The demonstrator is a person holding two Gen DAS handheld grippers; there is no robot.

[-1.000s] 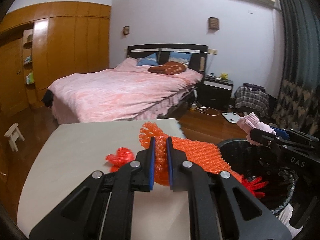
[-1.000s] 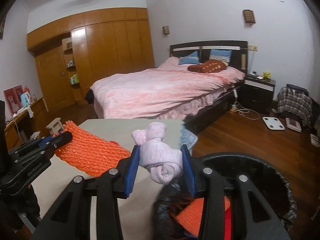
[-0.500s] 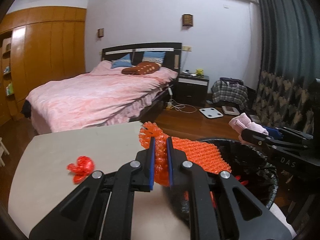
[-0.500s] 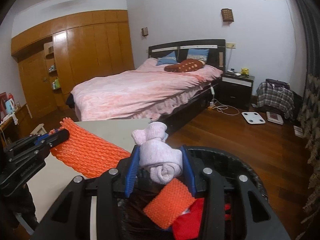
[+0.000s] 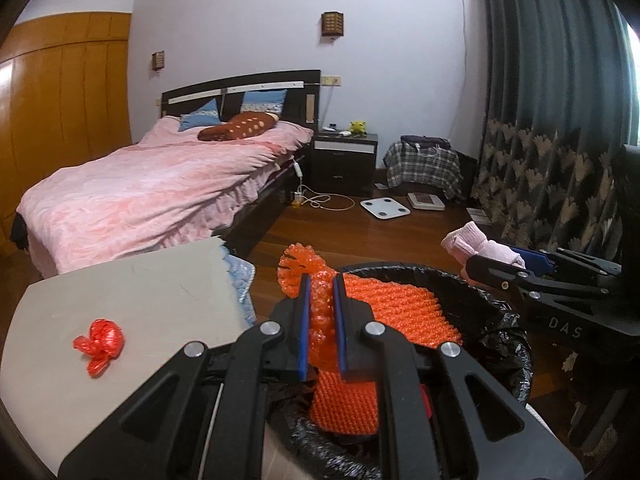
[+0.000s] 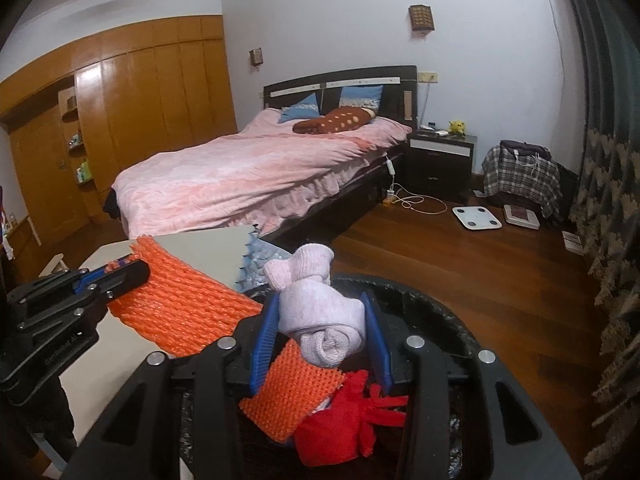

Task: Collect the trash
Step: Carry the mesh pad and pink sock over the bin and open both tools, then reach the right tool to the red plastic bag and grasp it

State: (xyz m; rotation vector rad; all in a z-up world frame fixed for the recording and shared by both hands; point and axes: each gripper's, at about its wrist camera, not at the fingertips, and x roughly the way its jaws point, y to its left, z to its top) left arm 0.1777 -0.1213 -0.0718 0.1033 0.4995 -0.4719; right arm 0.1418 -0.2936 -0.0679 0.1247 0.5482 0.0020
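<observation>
Orange foam net (image 5: 320, 312) clamped in the left gripper (image 5: 320, 304), hanging over the black-lined bin (image 5: 508, 320). Right gripper (image 6: 322, 332) grips a rolled pink sock (image 6: 320, 320) above the bin. Only the left view shows the red wrapper (image 5: 100, 340) on the table (image 5: 140, 292); only the right view shows the red cloth (image 6: 340, 428) inside the bin.

An orange foam net sleeve (image 5: 400, 304) is pinched at its bunched end between the pads of the left tool (image 5: 322, 312); its flat ribbed length hangs past the worktop's right edge over the black-lined trash bin (image 5: 500, 312). A rolled pale-pink sock (image 6: 320, 320) sits clamped in the right tool (image 6: 322, 336) above the bin's mouth. Inside the bin lie a second orange net piece (image 6: 292, 396) and a red fringed cloth (image 6: 340, 428). A crumpled red wrapper (image 5: 100, 340) lies near the worktop's left edge
</observation>
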